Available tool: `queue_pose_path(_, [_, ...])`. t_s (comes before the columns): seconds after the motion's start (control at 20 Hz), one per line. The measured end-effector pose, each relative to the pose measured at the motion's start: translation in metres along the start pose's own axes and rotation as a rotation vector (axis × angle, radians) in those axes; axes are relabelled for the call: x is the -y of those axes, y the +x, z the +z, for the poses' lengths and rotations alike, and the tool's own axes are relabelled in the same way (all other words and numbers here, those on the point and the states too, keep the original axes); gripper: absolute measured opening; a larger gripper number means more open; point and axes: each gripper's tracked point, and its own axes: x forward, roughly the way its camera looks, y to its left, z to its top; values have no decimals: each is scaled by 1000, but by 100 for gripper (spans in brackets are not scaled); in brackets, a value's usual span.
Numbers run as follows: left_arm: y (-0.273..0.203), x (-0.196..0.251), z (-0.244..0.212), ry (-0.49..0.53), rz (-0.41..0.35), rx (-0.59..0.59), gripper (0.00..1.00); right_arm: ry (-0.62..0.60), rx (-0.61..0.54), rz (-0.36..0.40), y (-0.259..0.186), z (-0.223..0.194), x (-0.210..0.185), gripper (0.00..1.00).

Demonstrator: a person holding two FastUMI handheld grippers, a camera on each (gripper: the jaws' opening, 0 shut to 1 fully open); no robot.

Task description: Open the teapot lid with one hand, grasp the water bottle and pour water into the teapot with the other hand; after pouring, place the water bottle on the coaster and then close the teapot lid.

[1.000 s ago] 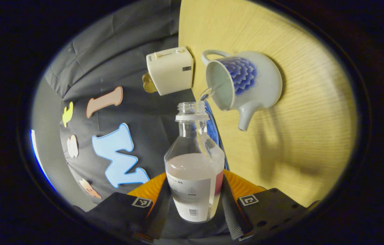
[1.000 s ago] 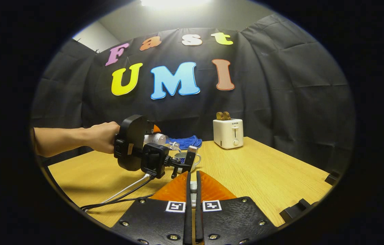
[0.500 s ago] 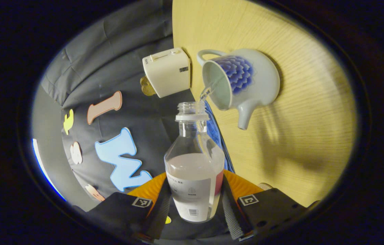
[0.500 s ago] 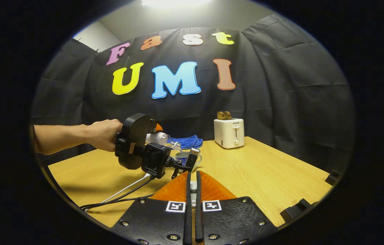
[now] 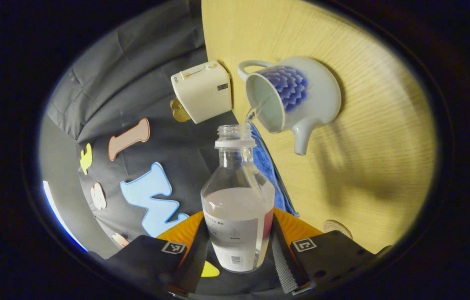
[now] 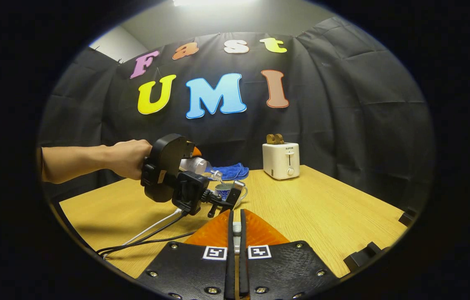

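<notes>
In the left gripper view my left gripper (image 5: 238, 246) is shut on a clear water bottle (image 5: 237, 196), capless and about half full. The bottle is tipped on its side, and a thin stream of water (image 5: 253, 112) runs from its mouth into the open white-and-blue teapot (image 5: 301, 96). A round coaster (image 5: 336, 227) peeks out near my finger. In the right gripper view a hand (image 6: 128, 158) holds that gripper and the bottle (image 6: 199, 165) over the teapot (image 6: 228, 191). My right gripper (image 6: 237, 216) is shut on a small pale piece, the teapot lid (image 6: 237, 228), mostly hidden.
A white toaster (image 6: 280, 160) with toast stands at the table's back edge, and a blue cloth (image 6: 228, 171) lies behind the teapot. Cables (image 6: 147, 237) trail from the left gripper across the wooden table (image 6: 322, 208). Black blocks sit at the right edge.
The left gripper has risen slightly and tipped the bottle further while water keeps pouring. The coaster has come into the left gripper view. The right gripper has stayed put.
</notes>
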Motion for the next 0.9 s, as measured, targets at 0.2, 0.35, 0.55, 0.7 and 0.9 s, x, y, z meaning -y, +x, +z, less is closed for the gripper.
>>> queue_pose_path(0.2, [0, -3, 1, 15, 3, 4, 85, -3, -1, -3, 0, 0, 1, 4])
queue_pose_path(0.35, [0, -3, 0, 21, 1, 3, 85, -2, -6, -4, 0, -2, 1, 4])
queue_pose_path(0.55, [0, -4, 1, 26, 5, 6, 85, 4, -7, -3, -1, -2, 2, 4])
queue_pose_path(0.7, [0, -8, -1, 42, 11, 5, 85, 3, -13, 0, -1, -4, 1, 4])
queue_pose_path(0.9, [-2, -12, 0, 65, 17, 5, 85, 0, -12, -1, -2, -3, 1, 4])
